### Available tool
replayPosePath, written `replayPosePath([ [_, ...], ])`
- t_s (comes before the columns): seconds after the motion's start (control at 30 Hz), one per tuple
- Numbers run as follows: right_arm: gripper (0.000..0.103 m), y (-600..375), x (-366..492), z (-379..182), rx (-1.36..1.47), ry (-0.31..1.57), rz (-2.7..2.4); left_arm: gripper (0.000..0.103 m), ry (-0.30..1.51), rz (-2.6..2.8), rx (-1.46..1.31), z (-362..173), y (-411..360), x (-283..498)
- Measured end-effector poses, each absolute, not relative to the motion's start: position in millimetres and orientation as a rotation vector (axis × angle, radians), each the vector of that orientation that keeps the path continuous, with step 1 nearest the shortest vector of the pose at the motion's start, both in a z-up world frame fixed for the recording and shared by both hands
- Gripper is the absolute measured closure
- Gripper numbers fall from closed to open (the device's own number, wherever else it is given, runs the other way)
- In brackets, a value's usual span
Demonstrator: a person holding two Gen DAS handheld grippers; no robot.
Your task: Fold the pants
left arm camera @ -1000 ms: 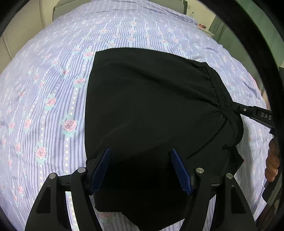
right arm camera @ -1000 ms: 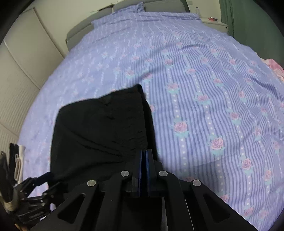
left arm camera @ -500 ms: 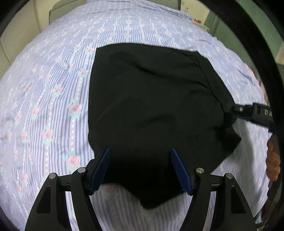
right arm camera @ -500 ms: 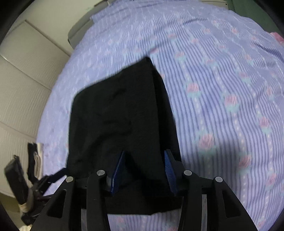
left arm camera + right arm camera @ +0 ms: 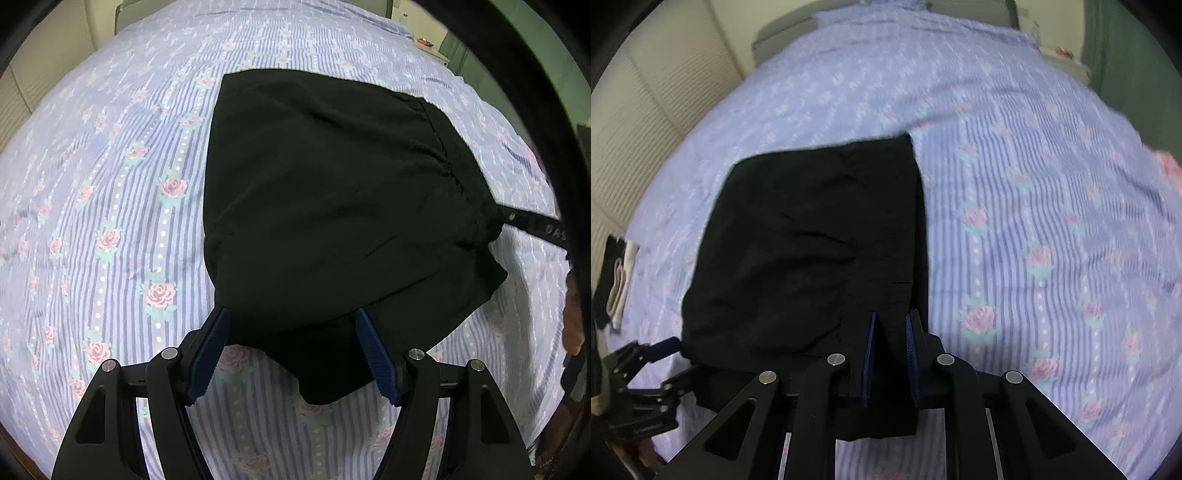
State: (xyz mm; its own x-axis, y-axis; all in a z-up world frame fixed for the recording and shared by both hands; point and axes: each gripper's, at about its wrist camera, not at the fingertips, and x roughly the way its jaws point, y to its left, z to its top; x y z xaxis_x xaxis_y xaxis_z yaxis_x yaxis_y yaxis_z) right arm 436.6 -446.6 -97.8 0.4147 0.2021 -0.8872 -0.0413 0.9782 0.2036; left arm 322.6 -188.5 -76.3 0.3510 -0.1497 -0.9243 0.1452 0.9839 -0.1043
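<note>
Left wrist view: your left gripper [image 5: 291, 354] has released the pants [image 5: 332, 206]; right gripper [image 5: 890, 354] re-closing, jaws still apart, folded bundle settled near the bed [image 5: 110, 184] edge.

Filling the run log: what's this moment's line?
black pants folded on bedsheet | left gripper open | right gripper partly open, straddling waistband

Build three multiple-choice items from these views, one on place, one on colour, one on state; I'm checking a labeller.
1. Where do the pants lie?
A. on the striped floral bedsheet
B. on a wooden floor
C. in a basket

2. What colour are the pants?
A. white
B. black
C. red

3. How is the left hand-held gripper?
A. shut on a sock
B. out of view
C. open, holding nothing

Key: 1 A, purple sheet surrounds the cloth; 2 B, uniformly dark fabric; 3 C, its blue pads stand wide apart.
</note>
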Motion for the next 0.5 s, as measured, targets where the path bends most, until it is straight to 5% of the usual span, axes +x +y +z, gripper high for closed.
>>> replayPosePath([
  [0.4, 0.085, -445.1, 432.8, -101.5, 0.129, 1.164, 0.088, 0.033, 1.157, -0.162, -0.007, -50.7, -174.7, 325.3],
  [0.47, 0.076, -440.9, 429.7, -94.6, 0.080, 1.143, 0.068, 0.033, 1.149, -0.148, 0.000, -46.6, -171.3, 325.1],
  [0.5, 0.061, -439.3, 428.2, -91.8, 0.057, 1.139, 0.051, 0.031, 1.146, -0.142, 0.002, -45.6, -170.4, 324.9],
])
